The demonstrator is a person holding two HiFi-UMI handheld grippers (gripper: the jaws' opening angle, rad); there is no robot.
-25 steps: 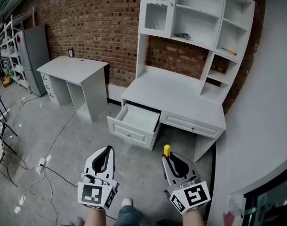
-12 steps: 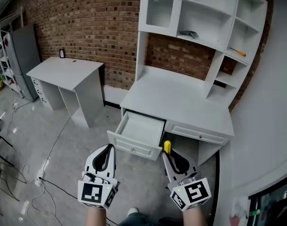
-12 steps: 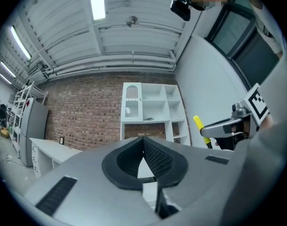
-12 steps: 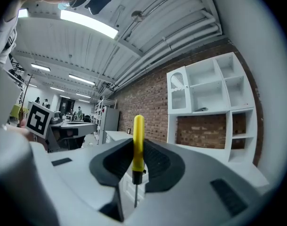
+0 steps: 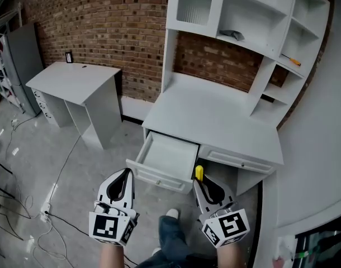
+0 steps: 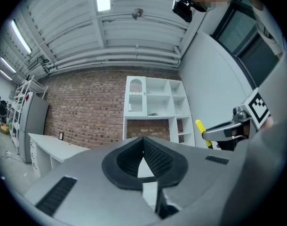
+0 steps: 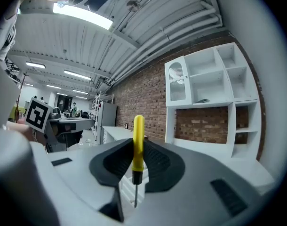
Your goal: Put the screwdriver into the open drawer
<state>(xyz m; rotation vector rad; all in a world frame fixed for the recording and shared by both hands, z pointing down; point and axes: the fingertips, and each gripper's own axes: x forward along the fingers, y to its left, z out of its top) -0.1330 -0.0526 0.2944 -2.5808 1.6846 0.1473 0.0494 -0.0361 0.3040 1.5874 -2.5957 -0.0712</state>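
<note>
A yellow-handled screwdriver [image 5: 199,173] stands upright between the jaws of my right gripper [image 5: 200,182], which is shut on it. In the right gripper view the screwdriver [image 7: 138,140] has its handle up and its thin shaft pointing down between the pads [image 7: 153,166]. The open drawer [image 5: 170,154], white and empty, sticks out from the left half of the white desk [image 5: 215,119], just beyond both gripper tips. My left gripper [image 5: 127,175] hovers before the drawer's front left corner. It is shut with nothing in it, as the left gripper view [image 6: 143,149] shows.
A white hutch [image 5: 254,15] stands on the desk, with an orange-handled tool [image 5: 294,61] and a grey object [image 5: 233,34] on its shelves. A shut drawer [image 5: 237,163] sits right of the open one. A second white desk [image 5: 70,77] stands left; cables [image 5: 45,208] lie on the floor.
Both grippers have advanced together toward the desk, so the open drawer now lies just ahead of their tips. The grip on the screwdriver is unchanged.
</note>
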